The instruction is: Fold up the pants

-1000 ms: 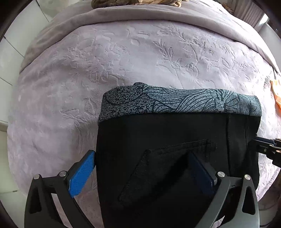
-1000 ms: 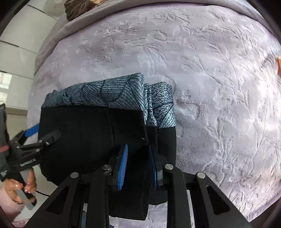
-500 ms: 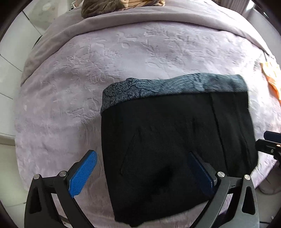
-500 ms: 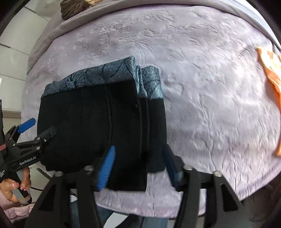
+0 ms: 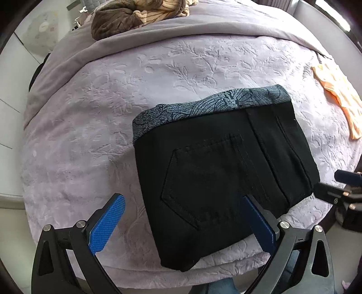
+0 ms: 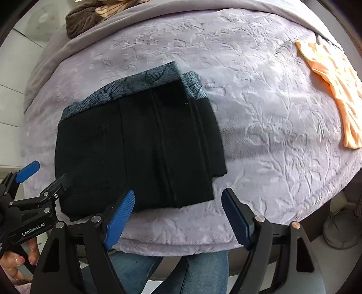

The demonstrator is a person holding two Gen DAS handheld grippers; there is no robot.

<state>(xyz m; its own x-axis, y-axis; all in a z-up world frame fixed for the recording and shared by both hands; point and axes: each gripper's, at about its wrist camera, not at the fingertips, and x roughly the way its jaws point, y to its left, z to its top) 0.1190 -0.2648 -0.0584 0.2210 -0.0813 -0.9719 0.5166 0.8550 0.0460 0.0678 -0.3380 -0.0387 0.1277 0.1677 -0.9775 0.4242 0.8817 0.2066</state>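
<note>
Pants folded at the bed's near edge, soft and limp, best gripped at folded edges; left gripper jaws spread, right gripper jaws opening, both empty.

The right hand-held gripper, a second ago clamped on the folded black pants, is opening with nothing between its pads. Both hand-held grippers have lifted away, the left hand-held gripper wide, leaving the pants flat on the bed.

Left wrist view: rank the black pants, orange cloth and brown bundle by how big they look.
1. black pants, by far.
2. brown bundle and orange cloth: look alike; both lie farther off at the fisheye's rim, so unranked.
</note>
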